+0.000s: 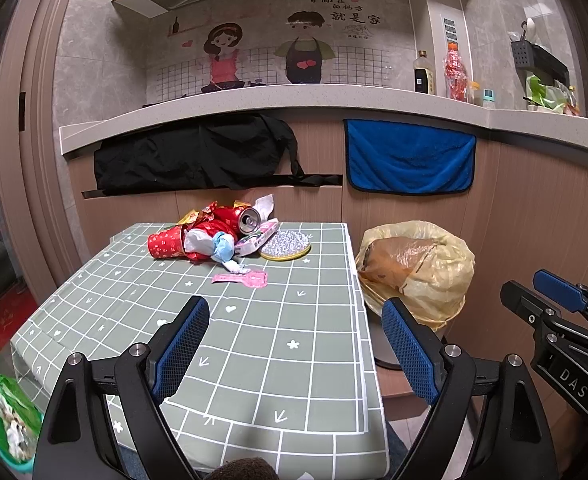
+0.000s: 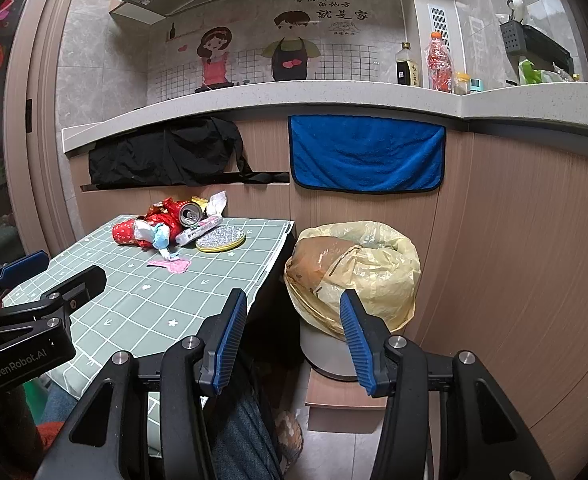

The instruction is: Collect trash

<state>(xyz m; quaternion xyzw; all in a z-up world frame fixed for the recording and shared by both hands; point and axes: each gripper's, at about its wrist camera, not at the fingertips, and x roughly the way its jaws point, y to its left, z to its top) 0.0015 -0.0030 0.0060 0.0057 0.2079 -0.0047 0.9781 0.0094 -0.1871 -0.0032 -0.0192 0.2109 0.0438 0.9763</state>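
A heap of trash lies at the far end of the green checked table [image 1: 254, 360] [image 2: 142, 304]: a red paper cup [image 1: 166, 243] [image 2: 123, 233], a red drink can [image 1: 243, 218] [image 2: 190, 213] on its side, crumpled tissue [image 1: 218, 246], red wrappers and a pink wrapper [image 1: 241, 278] [image 2: 170, 265] lying nearer. A bin lined with a yellow bag [image 1: 418, 268] [image 2: 358, 268] stands on the floor right of the table. My left gripper [image 1: 296, 312] hovers open over the table's near part. Over the gap between table and bin, my right gripper [image 2: 292, 304] is open and empty.
A round glittery pad [image 1: 286, 245] [image 2: 221, 239] lies beside the heap. Behind the table, a black cloth [image 1: 198, 152] and a blue towel [image 1: 410, 156] hang below a counter with bottles [image 1: 456, 72]. A green bag [image 1: 10, 420] sits low left.
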